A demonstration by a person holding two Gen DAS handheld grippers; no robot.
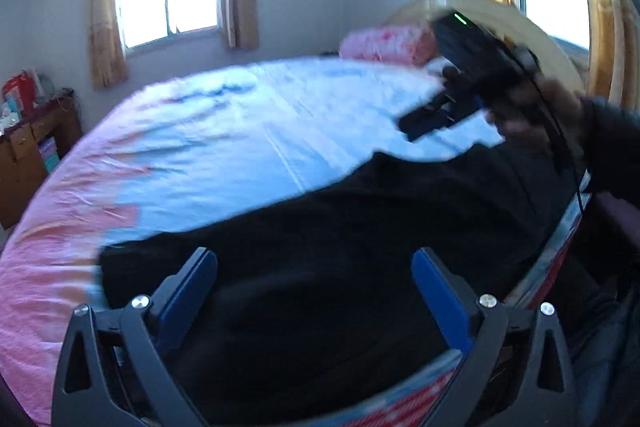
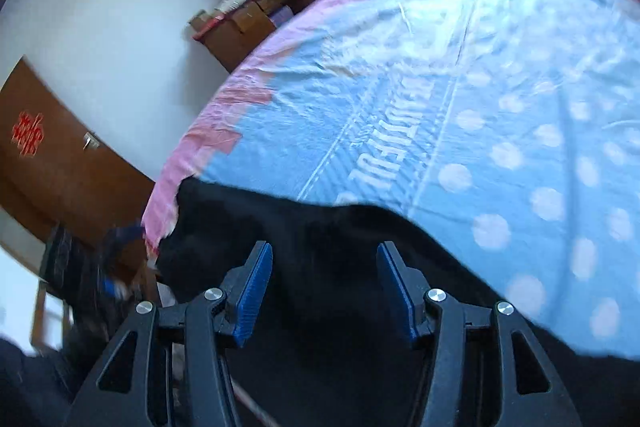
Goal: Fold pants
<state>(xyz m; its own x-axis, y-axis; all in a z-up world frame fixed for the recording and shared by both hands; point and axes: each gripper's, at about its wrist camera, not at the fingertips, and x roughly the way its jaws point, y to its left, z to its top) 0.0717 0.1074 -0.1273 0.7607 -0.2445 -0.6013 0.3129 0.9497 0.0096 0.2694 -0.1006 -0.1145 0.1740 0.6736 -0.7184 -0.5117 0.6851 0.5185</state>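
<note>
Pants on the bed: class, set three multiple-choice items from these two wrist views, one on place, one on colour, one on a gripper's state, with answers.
1. Where do the pants lie?
A. on the desk
B. on the bed's near edge
C. on the floor

2. What colour are the pants?
A. black
B. red
C. white

3. How stands the left hand-held gripper?
A. shut on the pants
B. open above the pants
C. out of view

Answers:
1 B, the pants spread over the blue and pink bedsheet.
2 A, the cloth is dark throughout.
3 B, its fingers stand apart with nothing between them.
</note>
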